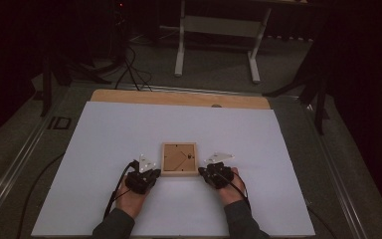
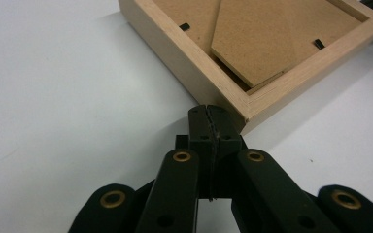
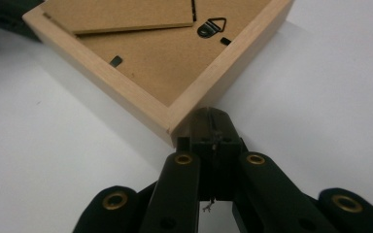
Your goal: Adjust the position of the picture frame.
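White sheeting covers the tabletop [image 1: 104, 149], with a strip of bare wood along its far edge. Toward the near edge, left of the middle, the left hand-held gripper [image 1: 151, 172] sits in the person's left hand [image 1: 131, 196], its two black jaws pressed fully together with nothing between them; in the left gripper view their tip [image 2: 208, 112] lies right at the near left corner of the picture frame [image 2: 194, 68], apparently touching it. That pale wooden picture frame [image 1: 179, 159] lies flat and face down between the two grippers, a little nearer the near edge than the far one, its brown backing board and small black hanger [image 3: 211, 26] turned upward. On its other side the right hand-held gripper [image 1: 205, 172], held in the right hand [image 1: 231, 189], is likewise closed tight on nothing, its tip [image 3: 213, 116] against the frame's near right corner.
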Action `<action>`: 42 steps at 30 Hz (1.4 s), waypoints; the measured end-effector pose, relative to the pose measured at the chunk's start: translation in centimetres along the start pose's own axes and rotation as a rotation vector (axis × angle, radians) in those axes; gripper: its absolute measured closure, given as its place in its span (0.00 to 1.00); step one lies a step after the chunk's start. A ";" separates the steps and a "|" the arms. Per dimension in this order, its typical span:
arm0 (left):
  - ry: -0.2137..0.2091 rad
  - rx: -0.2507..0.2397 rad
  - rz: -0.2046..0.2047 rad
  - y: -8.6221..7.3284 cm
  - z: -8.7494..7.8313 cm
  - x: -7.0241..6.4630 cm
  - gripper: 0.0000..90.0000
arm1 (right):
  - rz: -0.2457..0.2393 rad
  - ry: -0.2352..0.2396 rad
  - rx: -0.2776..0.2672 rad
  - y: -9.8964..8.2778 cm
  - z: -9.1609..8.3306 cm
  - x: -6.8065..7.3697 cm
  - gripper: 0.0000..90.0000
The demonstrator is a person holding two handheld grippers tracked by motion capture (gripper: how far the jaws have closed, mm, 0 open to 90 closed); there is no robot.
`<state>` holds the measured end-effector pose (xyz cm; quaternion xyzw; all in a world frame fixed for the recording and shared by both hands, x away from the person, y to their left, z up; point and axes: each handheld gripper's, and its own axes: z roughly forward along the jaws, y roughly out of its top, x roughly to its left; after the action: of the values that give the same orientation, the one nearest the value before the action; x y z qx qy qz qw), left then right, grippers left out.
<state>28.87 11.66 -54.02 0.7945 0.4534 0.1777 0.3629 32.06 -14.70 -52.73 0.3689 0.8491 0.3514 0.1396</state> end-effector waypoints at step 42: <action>0.006 -0.037 -0.036 0.5 0.3 1.8 0.91 | -0.005 -0.067 -0.123 0.8 -0.2 -0.7 0.95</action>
<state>30.28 12.87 -53.96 0.7788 0.4654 0.1818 0.3791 32.86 -14.87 -52.06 0.3692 0.8217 0.3900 0.1910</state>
